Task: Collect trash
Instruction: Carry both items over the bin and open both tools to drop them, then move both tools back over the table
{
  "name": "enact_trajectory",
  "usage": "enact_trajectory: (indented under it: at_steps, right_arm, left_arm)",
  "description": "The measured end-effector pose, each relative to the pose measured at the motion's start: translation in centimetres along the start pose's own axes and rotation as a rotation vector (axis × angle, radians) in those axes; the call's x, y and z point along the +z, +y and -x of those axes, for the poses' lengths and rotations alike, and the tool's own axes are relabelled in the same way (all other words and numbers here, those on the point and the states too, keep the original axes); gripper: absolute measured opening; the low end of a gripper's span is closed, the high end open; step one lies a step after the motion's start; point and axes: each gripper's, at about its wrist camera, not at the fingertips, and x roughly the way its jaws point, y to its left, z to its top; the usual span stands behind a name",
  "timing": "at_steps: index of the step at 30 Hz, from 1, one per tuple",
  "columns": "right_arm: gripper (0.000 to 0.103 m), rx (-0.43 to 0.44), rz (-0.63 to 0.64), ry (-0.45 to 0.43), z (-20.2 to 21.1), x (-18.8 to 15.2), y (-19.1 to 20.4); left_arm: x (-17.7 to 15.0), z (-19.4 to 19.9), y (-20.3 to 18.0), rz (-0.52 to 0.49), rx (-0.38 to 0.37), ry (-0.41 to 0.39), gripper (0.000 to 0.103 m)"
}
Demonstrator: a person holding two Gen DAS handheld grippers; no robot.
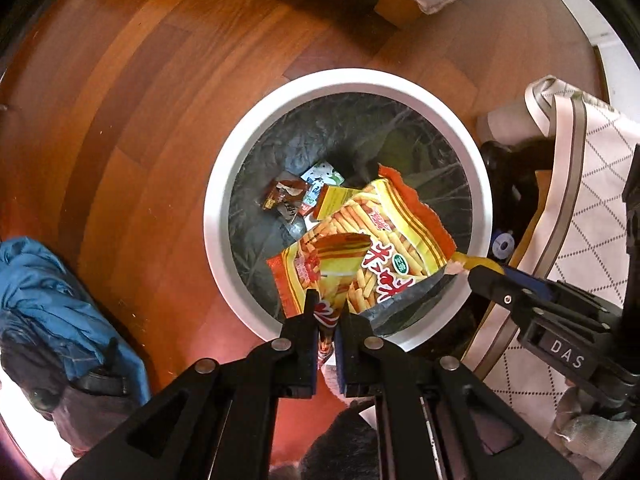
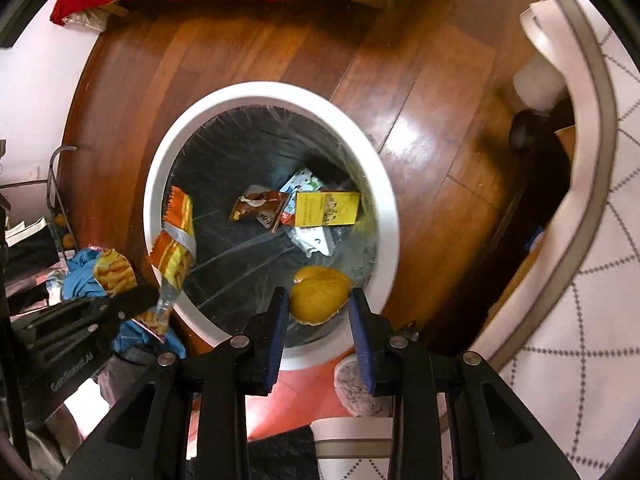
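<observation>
While your left gripper (image 1: 326,312) points down over the near rim of the white bin (image 1: 224,184), its jaws stand almost together with a corner of the yellow-and-orange snack bag (image 1: 360,248) between them. You can see the bag's lower edge running down into the narrow gap, and the rest of the bag hangs forward over the bin's mouth, torn open along its far end. Whether the pads press the foil at this moment cannot be told from either view.

Your right gripper (image 2: 318,300) also points down over the near side of the bin (image 2: 276,92). Its blue-padded jaws stand partly apart, and a rounded yellow piece of fruit peel (image 2: 320,294) sits between the fingertips. From the left wrist view, that same gripper (image 1: 476,270) reaches in over the bin's right rim with the yellow piece at its tip.

At the bottom of the bin, on the dark plastic liner (image 1: 332,128), lie a brown wrapper (image 2: 260,206), a flat yellow packet (image 2: 326,208) and a white-and-green wrapper (image 2: 302,182), all clustered toward the far side.

Outside the bin, the wooden floor (image 1: 140,80) surrounds it. A blue garment (image 1: 48,284) lies left of the bin, and a white quilted fabric (image 1: 592,184) lies to its right.
</observation>
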Motion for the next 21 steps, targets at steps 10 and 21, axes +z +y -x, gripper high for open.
enact_trajectory:
  at_steps: [10, 21]
  right_arm:
    - [0.074, -0.086, 0.043, -0.025, 1.4, 0.1, 0.4]
    - [0.103, -0.208, 0.112, -0.142, 5.6, -2.5, 1.6]
  left_arm:
    - [-0.4, 2.1, 0.7, 0.027, 0.013, -0.064, 0.098]
    - [-3.6, 4.9, 0.5, 0.022, 0.063, -0.180, 0.099]
